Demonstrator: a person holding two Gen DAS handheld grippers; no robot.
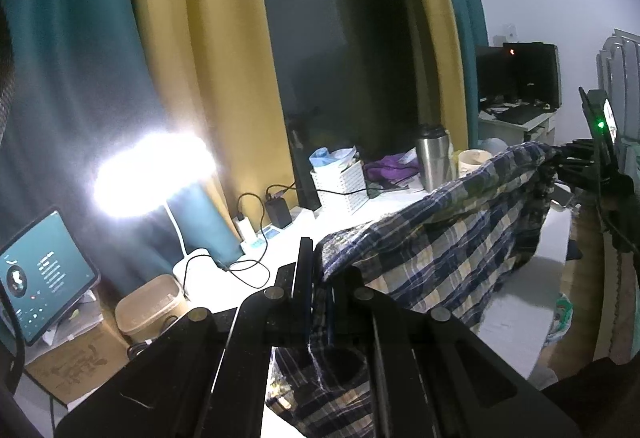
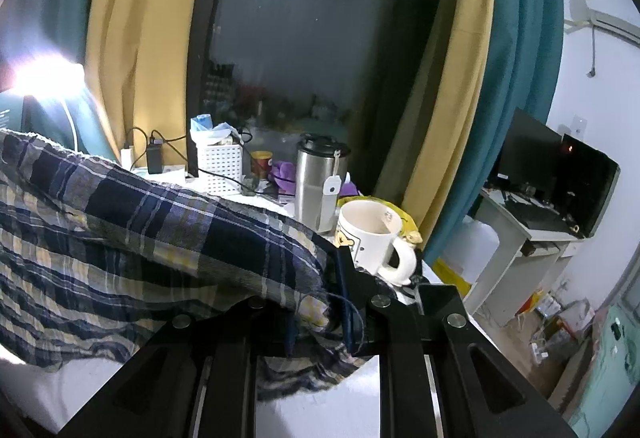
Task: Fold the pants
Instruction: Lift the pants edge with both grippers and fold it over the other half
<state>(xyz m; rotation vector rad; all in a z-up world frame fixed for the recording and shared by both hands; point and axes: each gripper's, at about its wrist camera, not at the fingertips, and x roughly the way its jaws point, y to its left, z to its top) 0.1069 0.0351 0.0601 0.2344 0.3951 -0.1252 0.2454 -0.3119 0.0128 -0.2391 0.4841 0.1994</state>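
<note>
Both grippers are clamped on the plaid pants: the left gripper pinches one end, the right gripper the other. The cloth hangs stretched above the white table, near the mug. No finished fold shows yet; laying down and folding remain.

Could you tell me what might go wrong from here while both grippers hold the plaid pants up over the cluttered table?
1. The white mug and the steel tumbler stand right behind the lifted plaid pants; swinging fabric could tip them.
2. The right gripper seems to pinch only a bunched edge with a loose thread, so it may slip free.
3. Cloth hanging below the left gripper could drag across the charger cables on the white table.
</note>
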